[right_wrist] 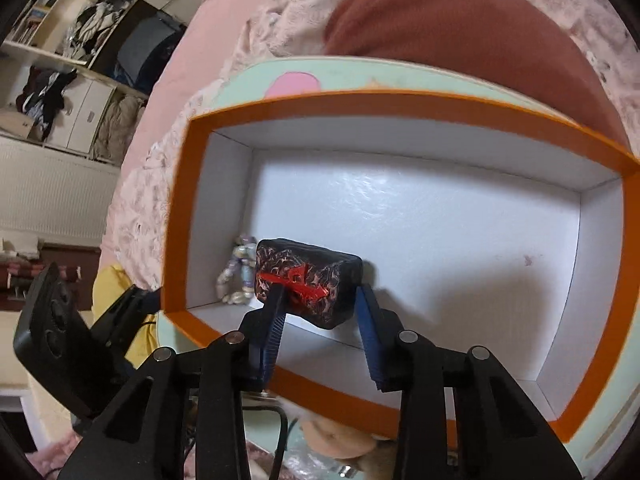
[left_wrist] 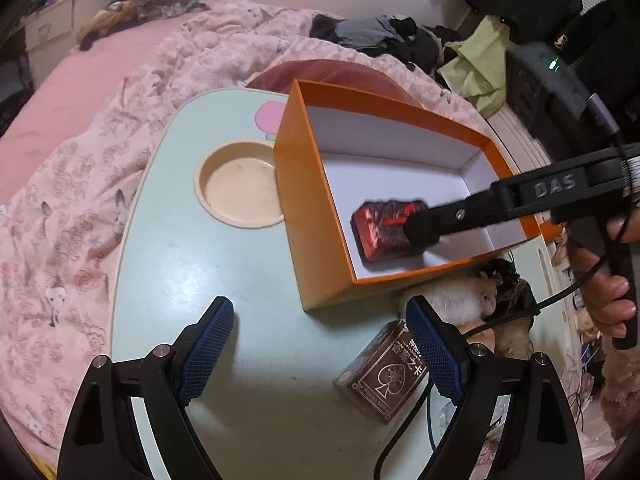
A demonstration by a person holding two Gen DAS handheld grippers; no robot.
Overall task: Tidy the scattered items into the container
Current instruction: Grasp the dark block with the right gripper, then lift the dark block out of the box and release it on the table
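An orange box [left_wrist: 304,216] with a white inside stands on the pale green lap table [left_wrist: 240,272]. My right gripper [right_wrist: 320,300] reaches into the box [right_wrist: 400,108] and is shut on a black and red card deck [right_wrist: 308,280], held low over the white floor; it also shows in the left wrist view [left_wrist: 384,232]. A small beaded bracelet [right_wrist: 236,276] lies in the box's left corner. My left gripper [left_wrist: 320,340] is open and empty above the table in front of the box. A brown card box [left_wrist: 384,372] lies by its right finger.
A round recessed cup holder [left_wrist: 240,184] sits left of the box. A fluffy toy [left_wrist: 456,300] lies beside the box's near right corner. Pink bedding [left_wrist: 80,200] surrounds the table, with a dark red cushion [right_wrist: 460,24] behind it. Cables [left_wrist: 404,436] trail at the lower right.
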